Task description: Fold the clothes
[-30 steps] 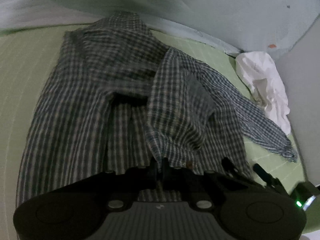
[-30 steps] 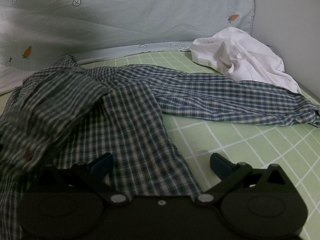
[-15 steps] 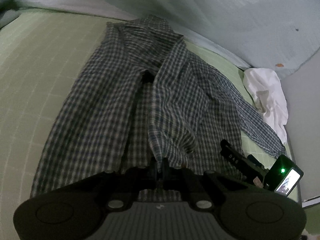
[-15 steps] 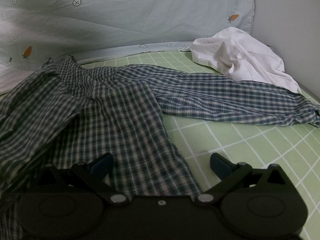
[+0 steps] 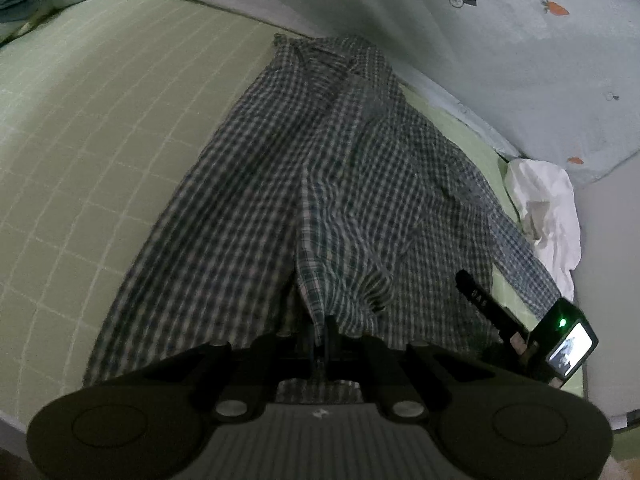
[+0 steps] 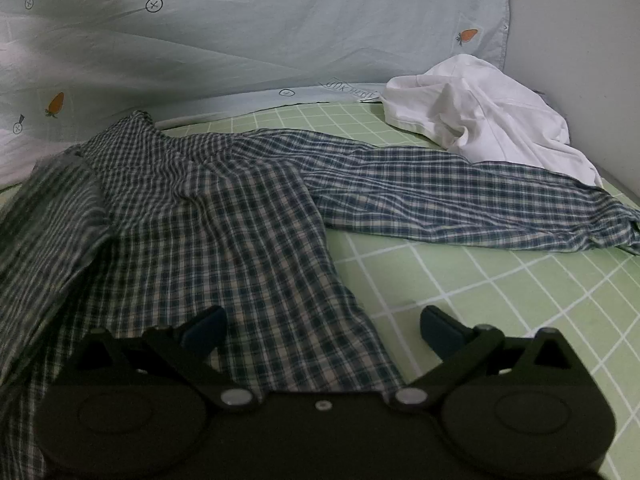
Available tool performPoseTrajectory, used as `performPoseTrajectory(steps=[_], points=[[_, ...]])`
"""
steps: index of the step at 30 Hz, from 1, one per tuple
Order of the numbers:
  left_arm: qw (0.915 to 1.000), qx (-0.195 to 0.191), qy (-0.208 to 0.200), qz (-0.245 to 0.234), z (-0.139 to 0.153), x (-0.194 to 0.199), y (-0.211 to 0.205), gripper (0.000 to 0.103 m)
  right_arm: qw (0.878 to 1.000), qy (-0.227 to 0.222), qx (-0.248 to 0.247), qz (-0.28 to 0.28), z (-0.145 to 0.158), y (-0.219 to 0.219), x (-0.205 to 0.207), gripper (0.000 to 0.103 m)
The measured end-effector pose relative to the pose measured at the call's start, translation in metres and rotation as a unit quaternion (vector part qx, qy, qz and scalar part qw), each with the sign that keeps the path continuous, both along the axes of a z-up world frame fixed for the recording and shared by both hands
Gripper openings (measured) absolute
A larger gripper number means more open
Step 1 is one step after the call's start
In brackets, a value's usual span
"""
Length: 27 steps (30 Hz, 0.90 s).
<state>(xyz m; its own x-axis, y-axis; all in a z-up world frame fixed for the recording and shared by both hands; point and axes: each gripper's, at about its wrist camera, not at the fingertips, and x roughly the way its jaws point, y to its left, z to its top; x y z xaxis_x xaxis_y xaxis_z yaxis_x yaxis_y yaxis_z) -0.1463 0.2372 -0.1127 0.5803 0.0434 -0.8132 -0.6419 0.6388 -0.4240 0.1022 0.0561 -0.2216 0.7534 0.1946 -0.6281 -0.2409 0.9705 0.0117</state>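
Note:
A dark blue and white checked shirt (image 5: 320, 184) lies spread on a green grid-patterned bed sheet (image 5: 100, 120), collar at the far end. My left gripper (image 5: 320, 326) is shut on the shirt's front edge near the hem and holds that fabric pulled up toward the camera. In the right wrist view the same shirt (image 6: 240, 232) lies with one sleeve (image 6: 460, 208) stretched out to the right. My right gripper (image 6: 320, 326) is open and empty, low over the shirt's right hem edge. It also shows in the left wrist view (image 5: 480, 304).
A crumpled white garment (image 6: 480, 120) lies at the far right by the wall, also in the left wrist view (image 5: 548, 208). A pale blue carrot-print cover (image 6: 240, 40) rises behind the shirt. Bare green sheet (image 6: 500, 300) lies right of the shirt.
My left gripper has pulled back and up with the shirt edge, so the folded-over front panel has drawn out flat along the shirt. The right gripper has stayed still and open.

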Motion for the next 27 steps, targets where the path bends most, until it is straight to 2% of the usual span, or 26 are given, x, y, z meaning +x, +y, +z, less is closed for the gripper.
performPoseTrajectory(steps=[7, 15, 19, 27], points=[[0.9999, 0.001, 0.005, 0.009, 0.001, -0.025, -0.002, 0.004, 1.0, 0.0, 0.0, -0.001, 0.0, 0.0, 0.0, 0.103], [0.9989, -0.026, 0.007, 0.038, -0.004, -0.055, 0.004, 0.004, 1.0, 0.0, 0.0, 0.0, 0.0, 0.0, 0.0, 0.103], [0.9984, -0.02, 0.023, 0.047, -0.01, -0.065, 0.008, 0.004, 1.0, 0.0, 0.0, 0.001, 0.0, 0.0, 0.0, 0.103], [0.9961, -0.037, 0.055, 0.057, -0.037, -0.068, 0.009, 0.004, 1.0, 0.0, 0.0, 0.001, 0.0, 0.0, 0.0, 0.103]])
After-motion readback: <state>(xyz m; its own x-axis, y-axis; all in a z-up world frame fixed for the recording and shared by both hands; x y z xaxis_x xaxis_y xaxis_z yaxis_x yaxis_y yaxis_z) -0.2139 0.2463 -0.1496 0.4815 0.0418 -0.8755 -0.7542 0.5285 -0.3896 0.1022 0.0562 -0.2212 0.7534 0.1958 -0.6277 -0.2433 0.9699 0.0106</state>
